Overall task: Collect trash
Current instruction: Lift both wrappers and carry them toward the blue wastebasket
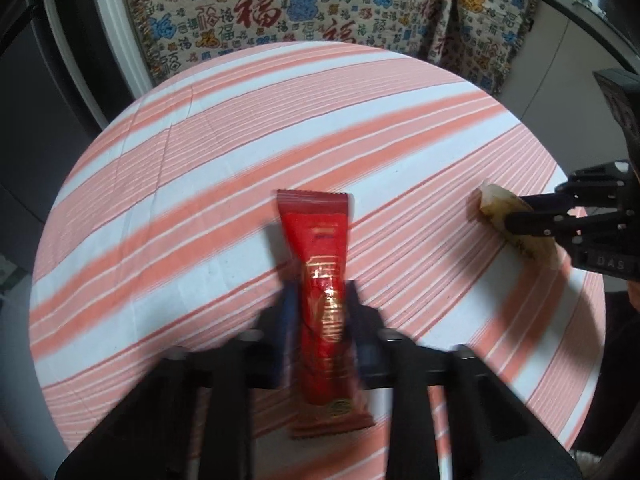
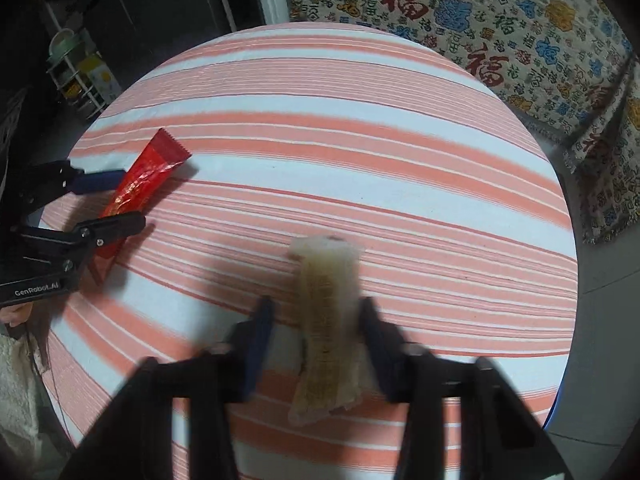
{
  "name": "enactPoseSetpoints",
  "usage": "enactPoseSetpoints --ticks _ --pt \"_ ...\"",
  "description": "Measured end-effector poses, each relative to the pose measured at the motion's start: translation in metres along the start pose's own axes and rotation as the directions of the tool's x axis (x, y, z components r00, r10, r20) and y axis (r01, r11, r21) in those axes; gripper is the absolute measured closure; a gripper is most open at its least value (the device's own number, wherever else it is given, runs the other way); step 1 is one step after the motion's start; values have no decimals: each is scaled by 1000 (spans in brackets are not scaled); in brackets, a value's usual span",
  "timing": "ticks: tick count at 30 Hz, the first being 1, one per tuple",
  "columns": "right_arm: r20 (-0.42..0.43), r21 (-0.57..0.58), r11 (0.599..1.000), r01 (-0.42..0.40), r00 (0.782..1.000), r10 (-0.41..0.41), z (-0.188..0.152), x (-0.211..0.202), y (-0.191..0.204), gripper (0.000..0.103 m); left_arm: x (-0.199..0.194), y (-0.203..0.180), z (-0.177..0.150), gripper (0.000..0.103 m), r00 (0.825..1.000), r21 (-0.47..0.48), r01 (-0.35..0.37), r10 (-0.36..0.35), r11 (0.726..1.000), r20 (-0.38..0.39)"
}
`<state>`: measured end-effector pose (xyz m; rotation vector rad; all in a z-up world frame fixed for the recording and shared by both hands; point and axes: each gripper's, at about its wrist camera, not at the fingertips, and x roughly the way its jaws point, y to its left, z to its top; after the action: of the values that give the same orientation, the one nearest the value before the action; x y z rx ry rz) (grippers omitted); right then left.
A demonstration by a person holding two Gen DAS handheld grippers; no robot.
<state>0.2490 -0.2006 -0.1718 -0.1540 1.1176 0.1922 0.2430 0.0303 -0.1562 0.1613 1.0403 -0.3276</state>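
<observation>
Near the tabletop's front edge, the left gripper [image 1: 318, 300] has its dark fingers [image 1: 289, 304] pressed against both sides of a long red foil snack wrapper with gold print [image 1: 324, 280], which runs lengthwise between them, its crimped far end pointing toward the middle of the round tabletop covered in a pink-and-white striped cloth [image 1: 200, 152]. Toward the tabletop's right side, the right gripper [image 2: 316, 320] straddles a pale, translucent crumpled plastic wrapper with yellowish print [image 2: 326, 312]; in its own blurred view the fingers [image 2: 262, 320] look slightly apart from the wrapper, while the left wrist view shows them drawn close on it [image 1: 502, 210], so they are closed around it. A bit of a hand [image 2: 16, 312] shows behind the left gripper's body. Beyond the far edge of the tabletop hangs a beige fringed cloth printed with red, blue and yellow Chinese characters [image 1: 320, 4], and at the far left stands a white wire shelf rack [image 2: 76, 76] against a dark background.
</observation>
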Motion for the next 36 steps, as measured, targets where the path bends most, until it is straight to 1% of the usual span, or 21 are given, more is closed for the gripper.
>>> enactPoseSetpoints --ticks 1,4,7,9,14,20,21,28,34,36 --pt "13 13 1000 -6 1000 6 -1 -4 -1 90 -1 1 0 88 1000 -12 4 -4 1000 6" --pt "54 33 999 -10 998 9 -9 -21 -2 90 -6 1 -2 91 999 -48 20 -19 999 29" --pt "82 61 998 -28 996 23 -15 -35 -8 90 -18 -11 -3 92 997 -63 47 -44 997 58" --pt "98 80 996 -42 995 34 -19 -44 -15 90 -27 -24 -2 93 996 -54 60 -56 997 74" --pt "130 124 990 -63 990 47 -33 -66 -37 90 -47 -66 8 93 988 -1 111 -110 994 108" --pt "166 182 982 -53 986 23 -57 -94 -73 90 -54 -126 28 94 978 77 166 -174 983 116" --pt "170 192 980 -48 985 15 -61 -98 -80 90 -54 -131 30 94 981 54 156 -161 986 112" --pt "194 311 951 -1 979 -62 -97 -131 -147 90 -50 -206 55 94 962 136 238 -253 962 105" --pt "189 426 904 44 972 -137 -138 -149 -203 90 -36 -273 73 94 941 220 305 -329 927 80" --pt "184 456 889 54 971 -153 -149 -151 -215 90 -29 -297 78 94 934 247 327 -352 912 64"
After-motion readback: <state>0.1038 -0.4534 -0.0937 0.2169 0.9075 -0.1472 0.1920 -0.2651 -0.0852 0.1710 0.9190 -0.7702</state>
